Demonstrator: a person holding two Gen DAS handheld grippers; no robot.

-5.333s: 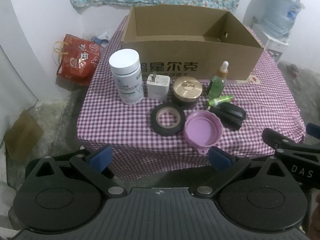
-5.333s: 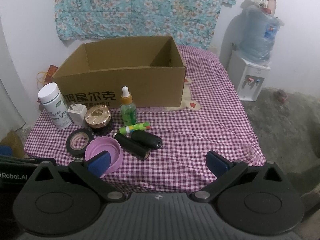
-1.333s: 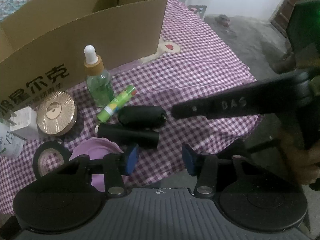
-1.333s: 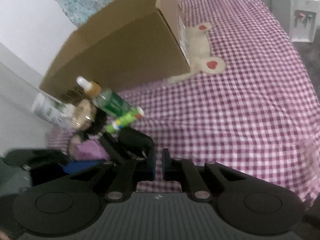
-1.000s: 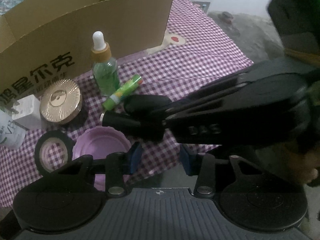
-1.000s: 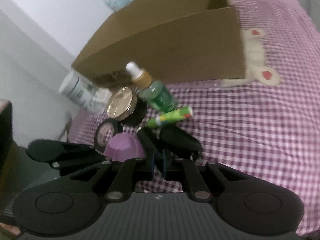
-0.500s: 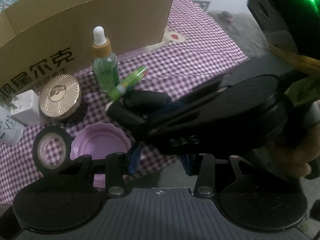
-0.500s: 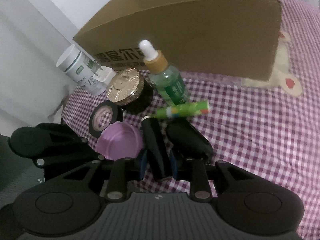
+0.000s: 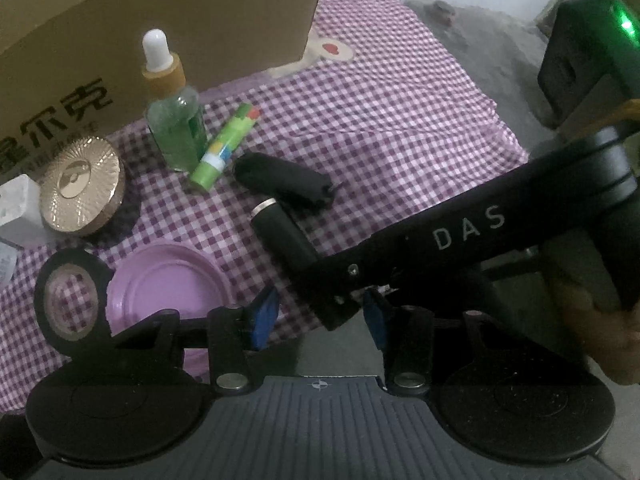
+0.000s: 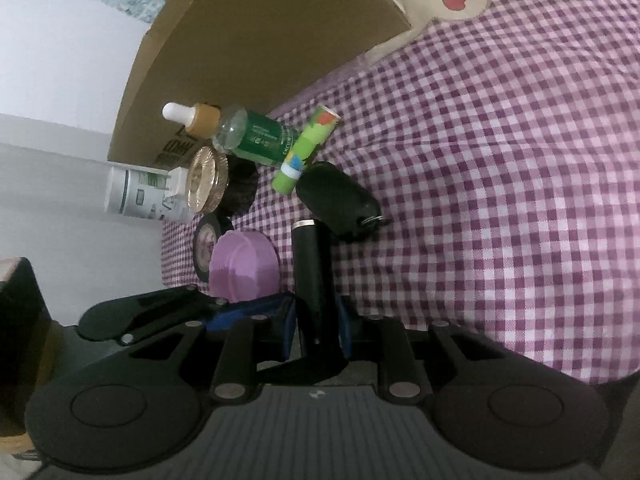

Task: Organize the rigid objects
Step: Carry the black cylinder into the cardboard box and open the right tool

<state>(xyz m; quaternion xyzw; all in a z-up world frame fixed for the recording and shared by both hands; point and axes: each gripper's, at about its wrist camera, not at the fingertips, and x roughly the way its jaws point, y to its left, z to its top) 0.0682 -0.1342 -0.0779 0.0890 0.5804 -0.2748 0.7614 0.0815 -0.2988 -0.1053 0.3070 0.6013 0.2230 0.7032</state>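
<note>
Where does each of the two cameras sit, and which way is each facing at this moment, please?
Left wrist: sits on the left tongs at the table's near edge, looking across the checked cloth toward the cardboard box; its open blue-padded fingers and the right tongs show.
Right wrist: sits on the right tongs, rolled sideways and low over the cloth, facing the box; its fingers grip the black tube.
Shared: black tube, dropper bottle, green stick, purple lid.

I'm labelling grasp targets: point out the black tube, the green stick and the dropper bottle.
black tube [image 10: 312,268]: right wrist view, mid-body.
green stick [image 9: 224,148]: left wrist view, middle of barrel.
dropper bottle [image 9: 176,136]: left wrist view, glass body.
</note>
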